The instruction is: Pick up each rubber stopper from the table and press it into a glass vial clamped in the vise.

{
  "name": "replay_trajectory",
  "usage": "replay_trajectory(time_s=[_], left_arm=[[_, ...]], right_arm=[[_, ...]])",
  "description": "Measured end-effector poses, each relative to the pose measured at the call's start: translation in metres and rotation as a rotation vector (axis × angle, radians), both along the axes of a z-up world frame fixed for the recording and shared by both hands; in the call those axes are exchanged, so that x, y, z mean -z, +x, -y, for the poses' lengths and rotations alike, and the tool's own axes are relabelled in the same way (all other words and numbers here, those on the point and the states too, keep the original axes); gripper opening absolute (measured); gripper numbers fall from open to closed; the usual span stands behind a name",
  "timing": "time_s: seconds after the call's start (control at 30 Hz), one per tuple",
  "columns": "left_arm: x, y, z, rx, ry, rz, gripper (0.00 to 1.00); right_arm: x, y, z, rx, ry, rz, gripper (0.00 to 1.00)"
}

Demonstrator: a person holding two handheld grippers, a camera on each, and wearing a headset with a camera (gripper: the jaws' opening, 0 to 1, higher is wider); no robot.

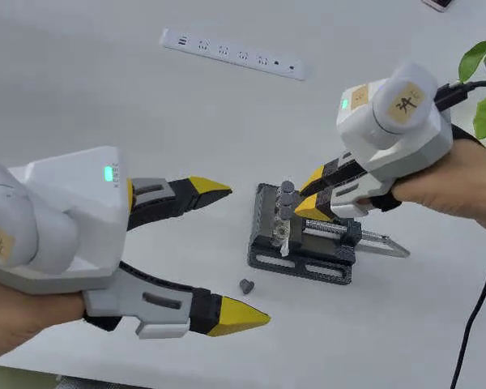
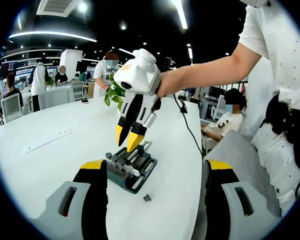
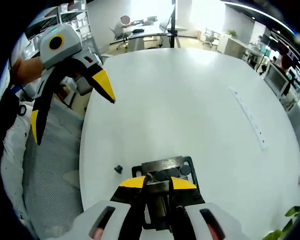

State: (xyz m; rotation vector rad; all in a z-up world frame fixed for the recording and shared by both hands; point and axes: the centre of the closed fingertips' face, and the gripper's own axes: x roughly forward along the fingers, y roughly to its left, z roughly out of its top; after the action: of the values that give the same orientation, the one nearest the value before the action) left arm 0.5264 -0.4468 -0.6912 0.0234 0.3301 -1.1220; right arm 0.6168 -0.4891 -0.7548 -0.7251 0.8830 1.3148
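In the head view, my left gripper [image 1: 245,253] is spread wide, and a loose rubber stopper [image 1: 246,285] lies on the table [image 1: 105,105] just beside the vise [image 1: 304,263]. In the left gripper view, my right gripper [image 2: 128,140] hangs above the vise, jaws narrowed. In the right gripper view, I cannot tell whether they pinch anything.

Matt dark metal vise [image 1: 300,263], smooth table [image 1: 105,105]

A long white plastic power strip [image 1: 232,53] is laid flat towards the far side of the round white bench [image 1: 89,113] — well apart from a green leafy plant [image 1: 484,61] at the right edge, with a thin black cable [image 1: 476,316] seen below it.
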Motion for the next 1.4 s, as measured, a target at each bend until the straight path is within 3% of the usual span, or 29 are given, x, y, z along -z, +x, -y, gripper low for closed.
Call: replay_trajectory(time_s=[0.67,1.03,1.17,1.4], left_arm=[[0.002,-0.009,-0.003,0.028,0.081,-0.009,0.78],[0.004,-0.013,-0.001,0.042,0.116,-0.020,0.79],[0.006,-0.014,-0.002,0.043,0.129,-0.025,0.80],[0.009,-0.017,-0.002,0.050,0.141,-0.035,0.82]], right_arm=[[-0.030,-0.010,0.042,0.289,0.267,0.080,0.34],[-0.025,-0.036,0.062,0.415,0.373,0.084,0.45],[-0.018,-0.051,0.062,0.453,0.412,0.060,0.56],[-0.008,-0.071,0.064,0.464,0.455,0.042,0.67]])
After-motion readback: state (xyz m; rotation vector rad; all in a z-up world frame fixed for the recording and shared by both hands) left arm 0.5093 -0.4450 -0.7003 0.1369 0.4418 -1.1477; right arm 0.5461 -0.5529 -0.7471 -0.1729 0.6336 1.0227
